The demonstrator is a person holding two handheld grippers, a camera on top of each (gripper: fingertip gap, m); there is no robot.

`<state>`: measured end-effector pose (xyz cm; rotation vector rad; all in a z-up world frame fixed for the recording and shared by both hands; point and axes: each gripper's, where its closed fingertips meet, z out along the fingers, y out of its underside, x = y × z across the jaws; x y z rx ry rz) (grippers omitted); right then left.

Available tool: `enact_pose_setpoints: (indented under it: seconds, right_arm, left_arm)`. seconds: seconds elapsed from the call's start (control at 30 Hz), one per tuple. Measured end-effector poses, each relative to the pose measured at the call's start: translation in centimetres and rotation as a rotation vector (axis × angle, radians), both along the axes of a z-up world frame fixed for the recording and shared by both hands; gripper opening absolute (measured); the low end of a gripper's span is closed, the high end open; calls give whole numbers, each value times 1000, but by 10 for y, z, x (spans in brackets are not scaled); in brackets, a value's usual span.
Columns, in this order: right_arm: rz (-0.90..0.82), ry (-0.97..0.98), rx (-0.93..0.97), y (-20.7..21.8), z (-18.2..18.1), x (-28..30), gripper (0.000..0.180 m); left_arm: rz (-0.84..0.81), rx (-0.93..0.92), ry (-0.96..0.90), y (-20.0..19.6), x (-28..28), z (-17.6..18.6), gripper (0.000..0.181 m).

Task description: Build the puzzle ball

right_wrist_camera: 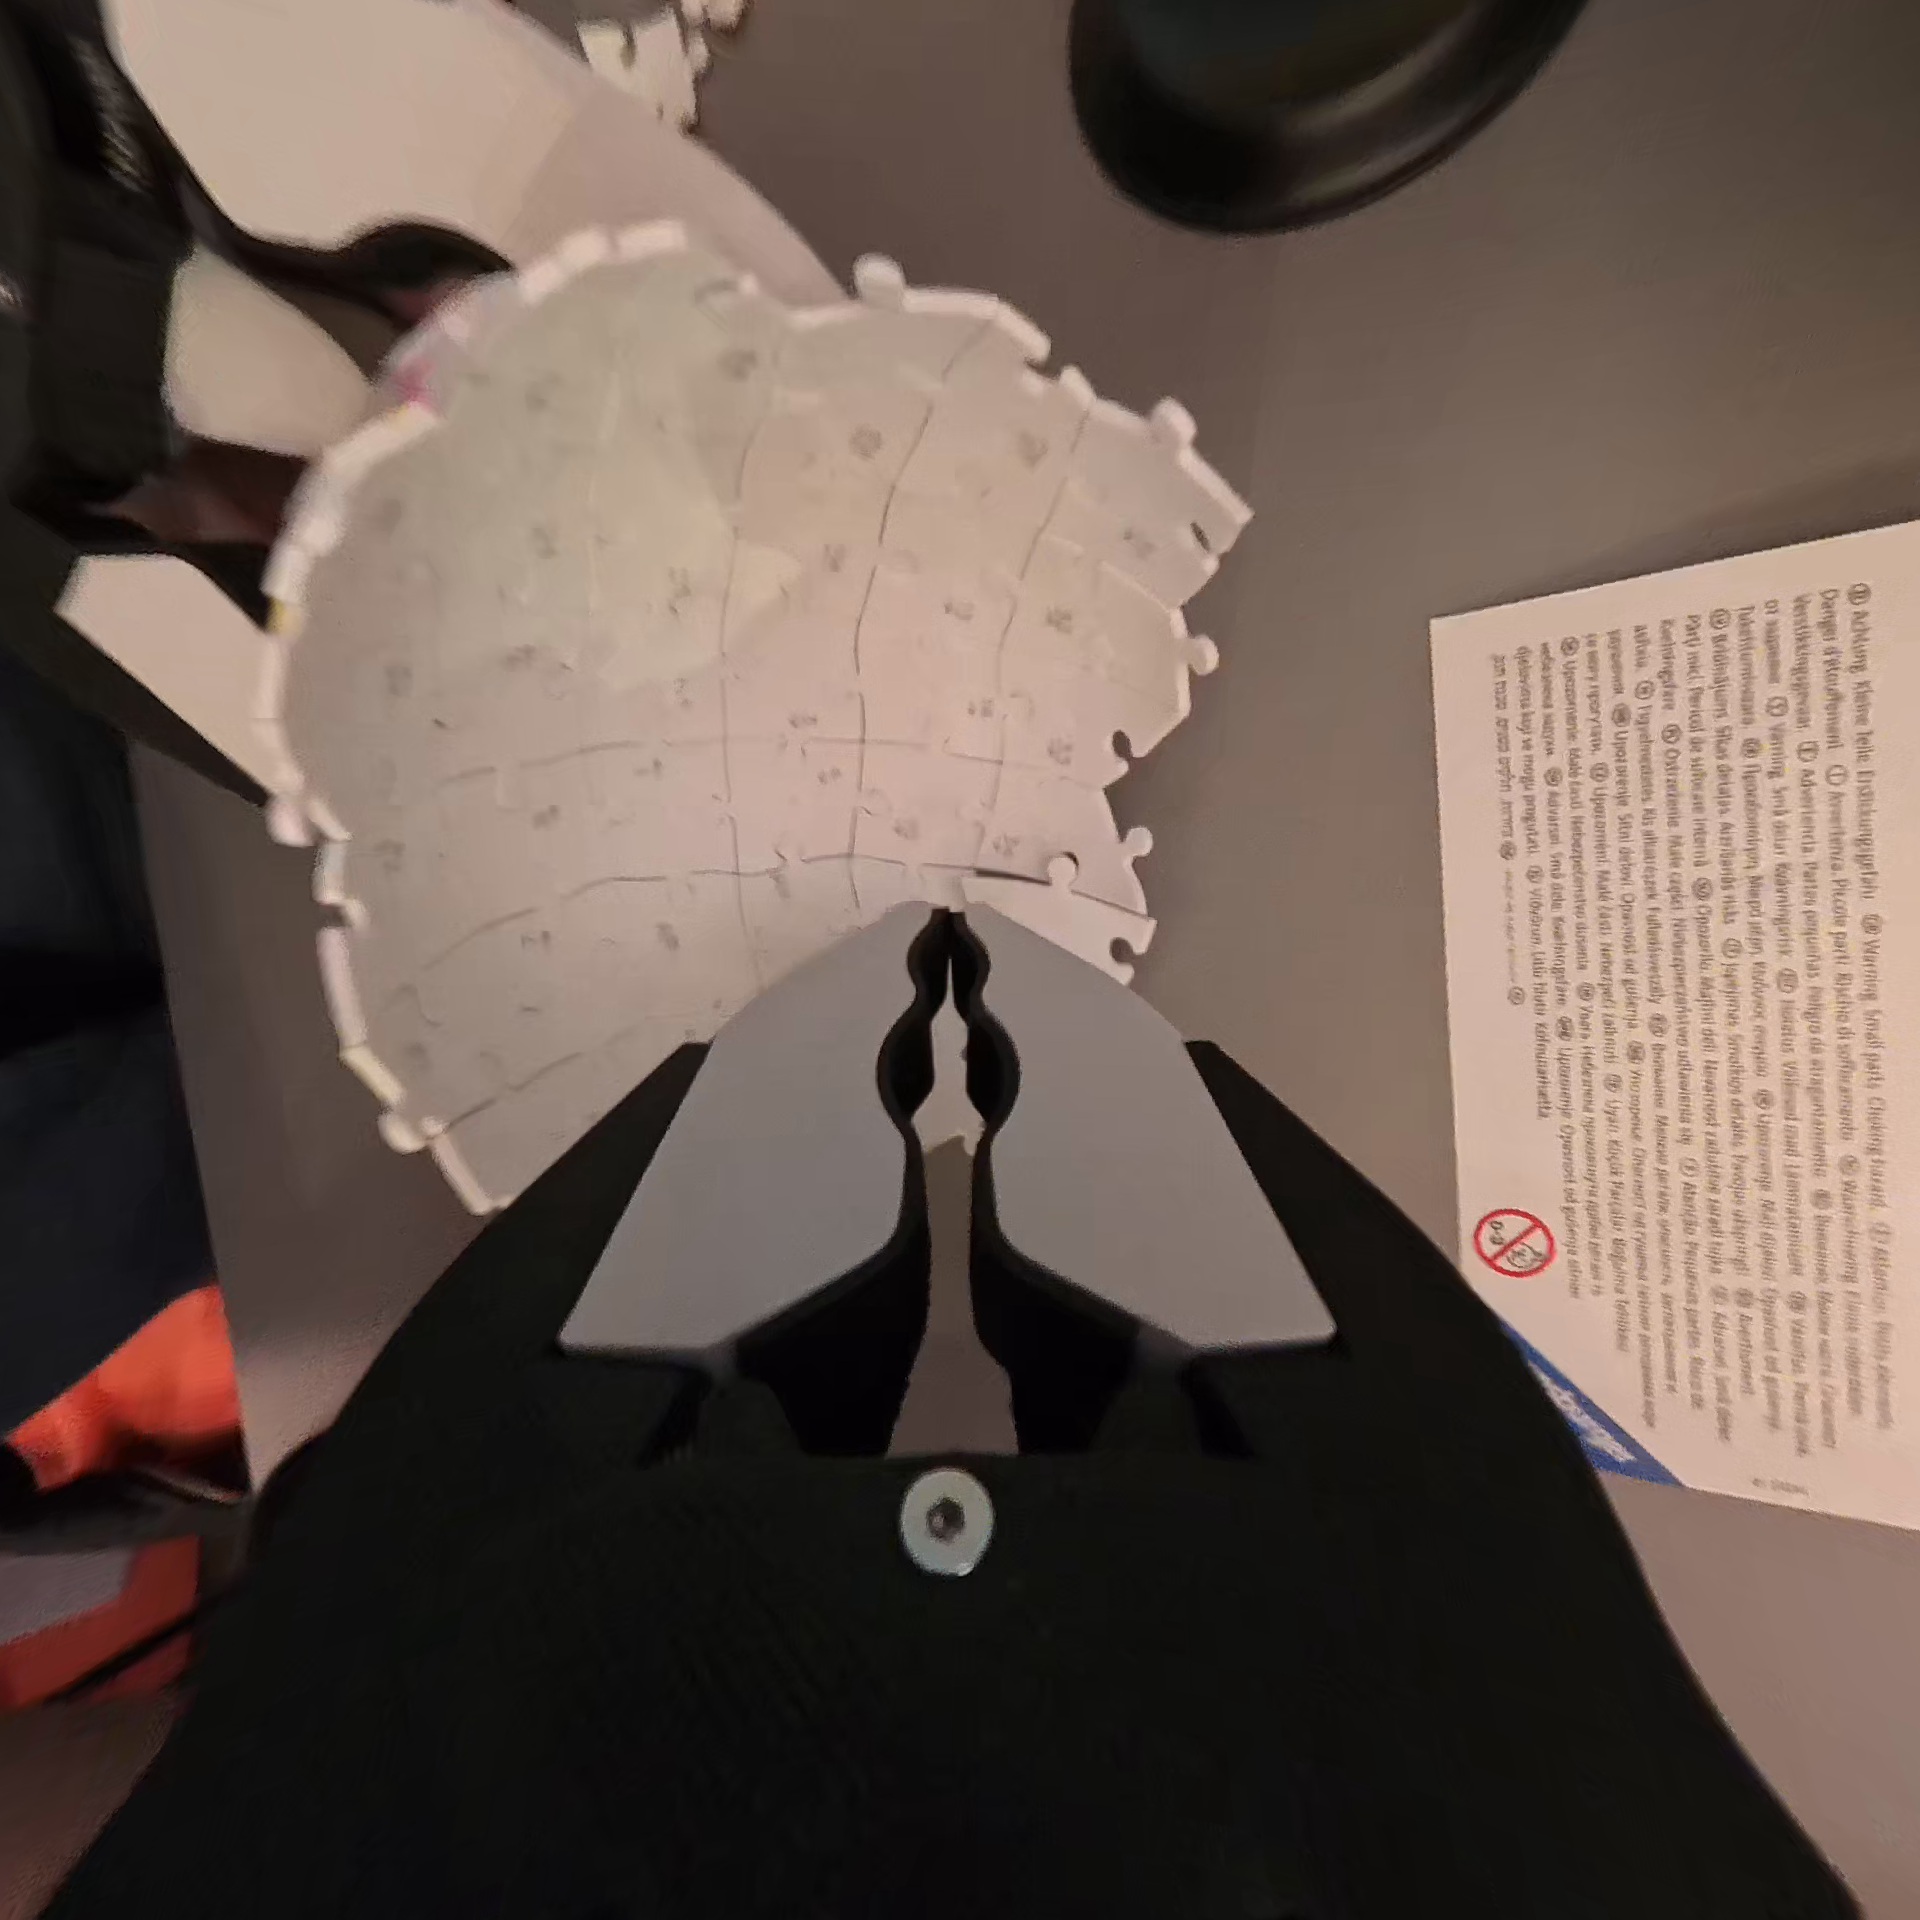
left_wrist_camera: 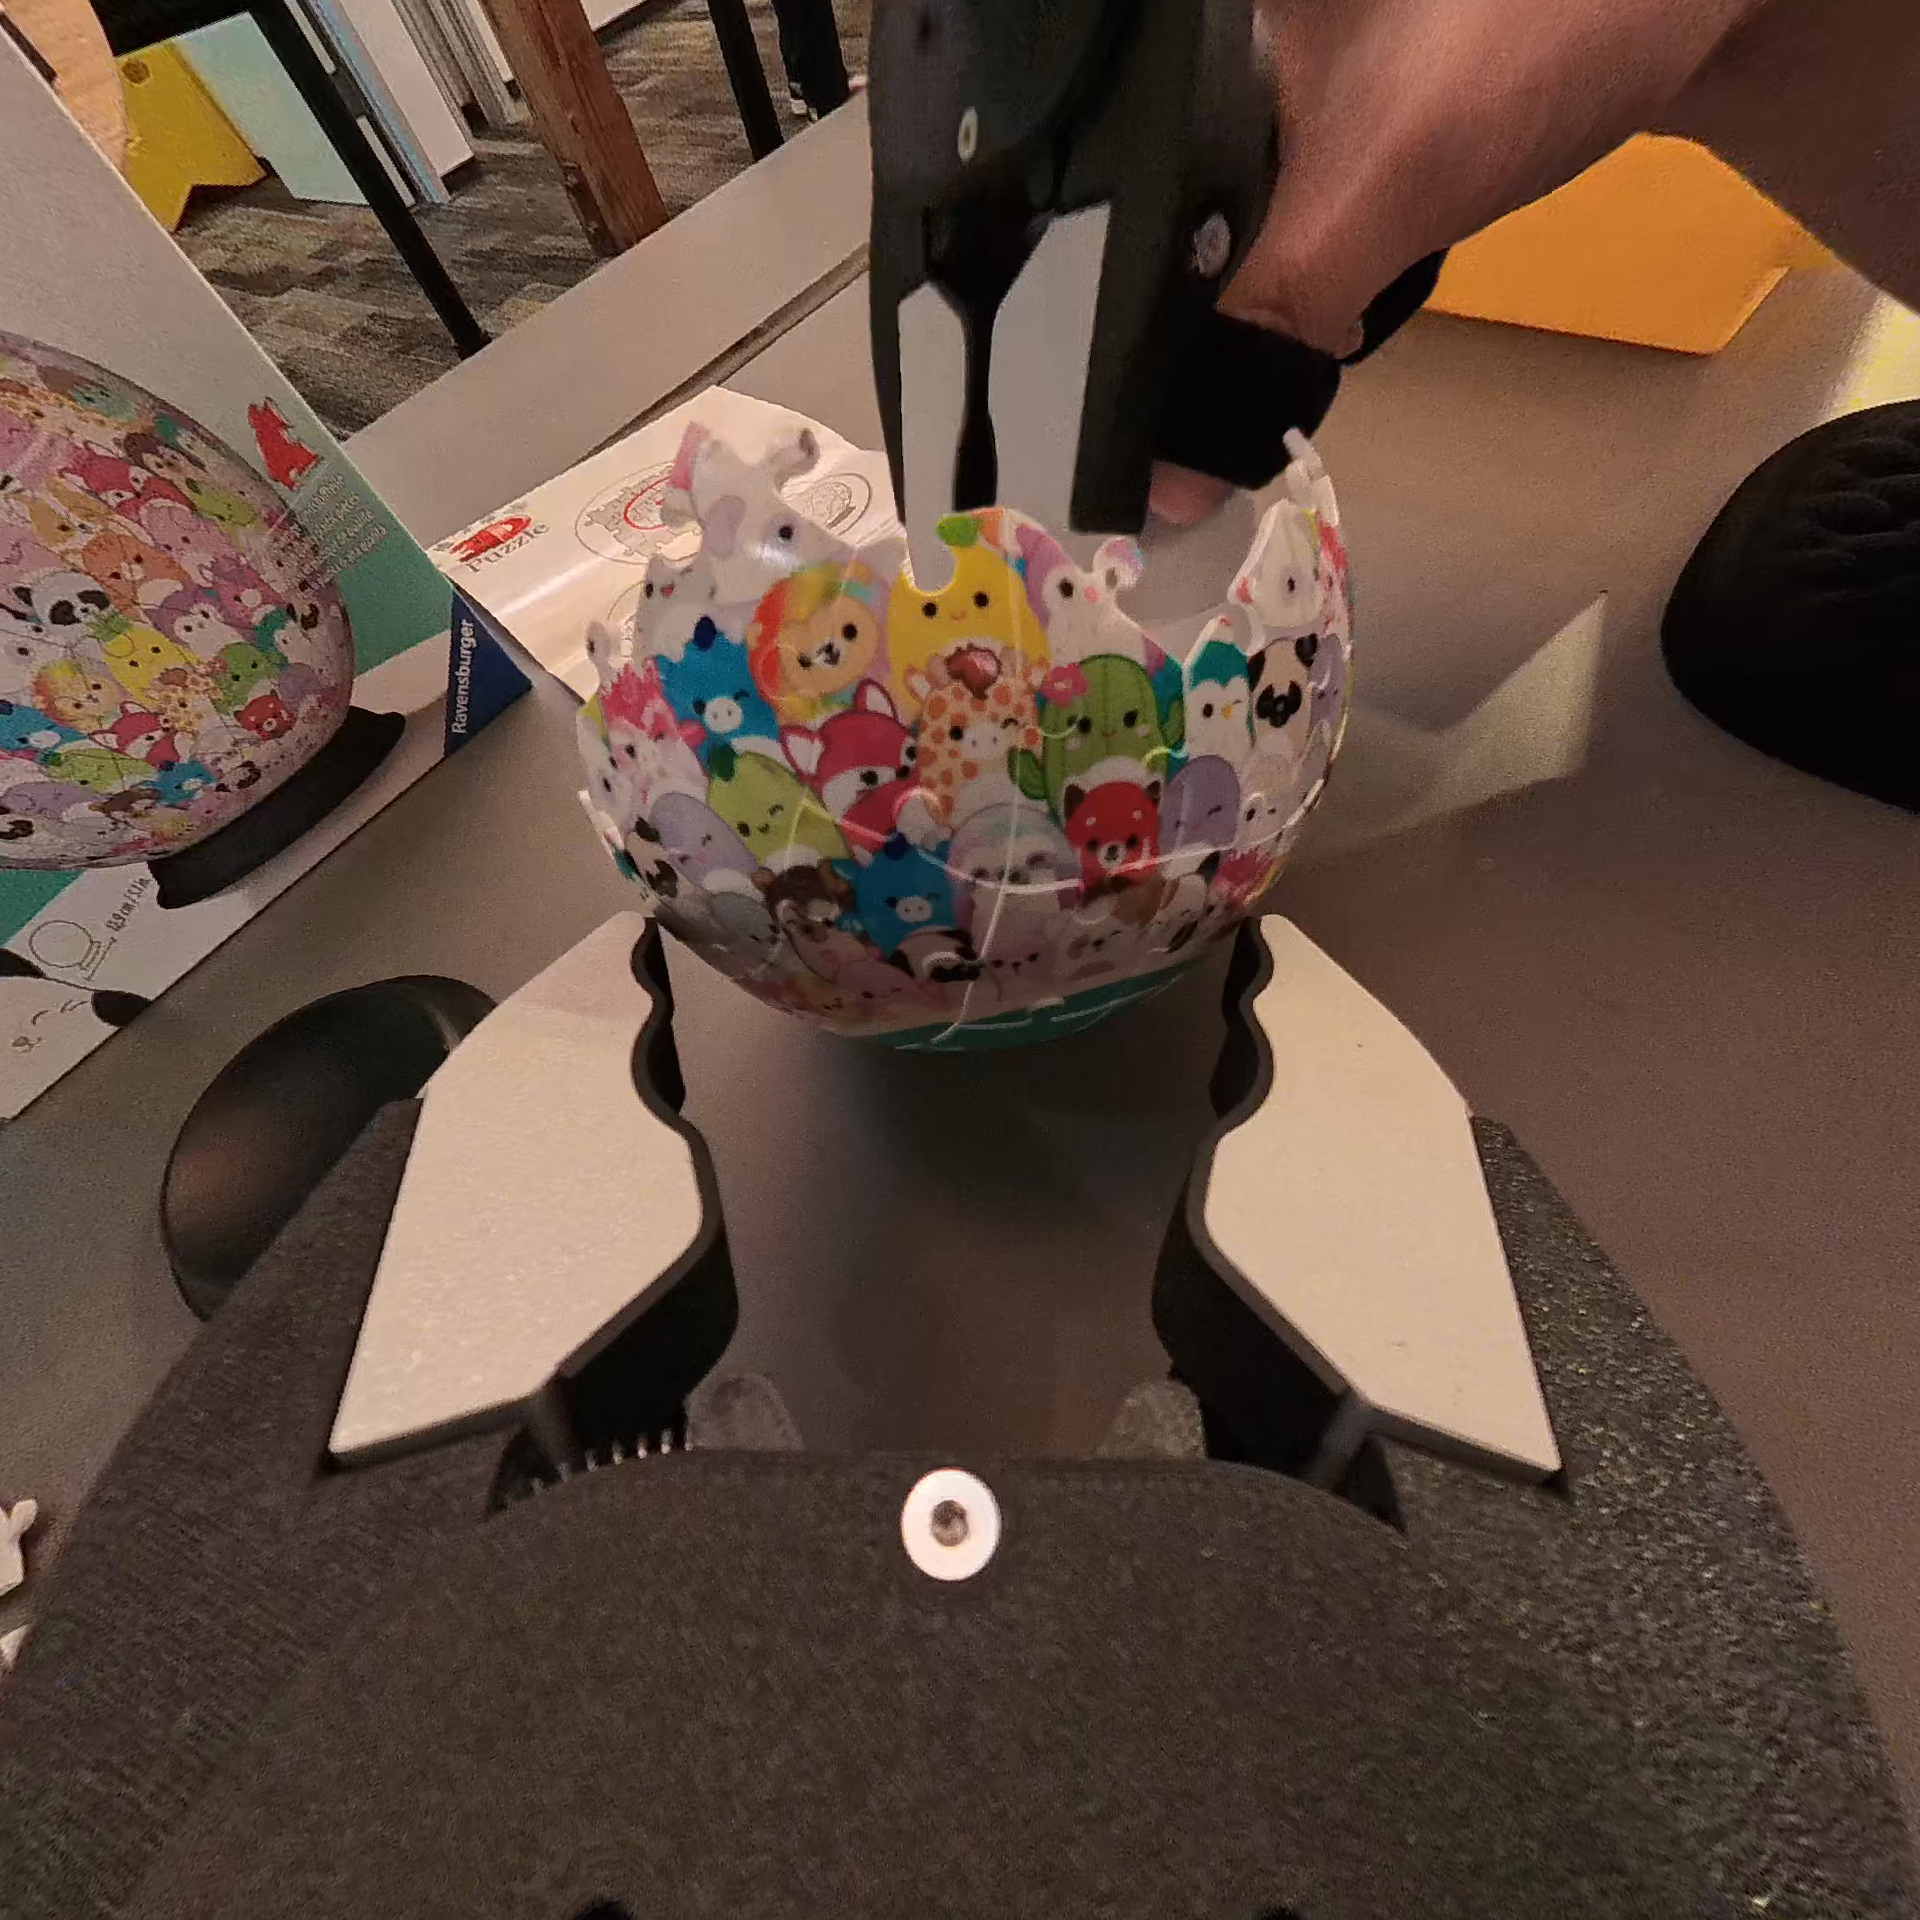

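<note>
The half-built puzzle ball [left_wrist_camera: 966, 769] is an open bowl of colourful cartoon-animal pieces on the grey table [left_wrist_camera: 1558, 1039]. My left gripper [left_wrist_camera: 951, 935] is open, with one finger on each side of the ball's lower part, and I cannot tell if they touch it. My right gripper [left_wrist_camera: 966, 520], held by a hand, comes down from above onto the ball's top rim. In the right wrist view its jaws [right_wrist_camera: 948, 920] are shut at the rim of the ball's white inside [right_wrist_camera: 675, 675], pinching the edge of a rim piece.
The puzzle box [left_wrist_camera: 156, 623] stands at the left, with a printed sheet [left_wrist_camera: 623, 520] behind the ball. A black round stand [left_wrist_camera: 312, 1122] lies front left, and a dark object [left_wrist_camera: 1808, 603] lies at the right. A white leaflet [right_wrist_camera: 1683, 987] is on the table. Loose pieces [right_wrist_camera: 665, 42] lie beyond.
</note>
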<state>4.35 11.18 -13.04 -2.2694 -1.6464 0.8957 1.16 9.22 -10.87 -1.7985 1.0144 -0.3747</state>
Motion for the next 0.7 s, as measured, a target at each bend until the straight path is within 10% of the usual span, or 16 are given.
enact_pose_setpoints:
  seconds: [0.7]
  right_arm:
    - [276, -108, 20, 0, -18, -4, 1]
  left_arm:
    - [-2, -8, -9, 3, 0, -1, 101]
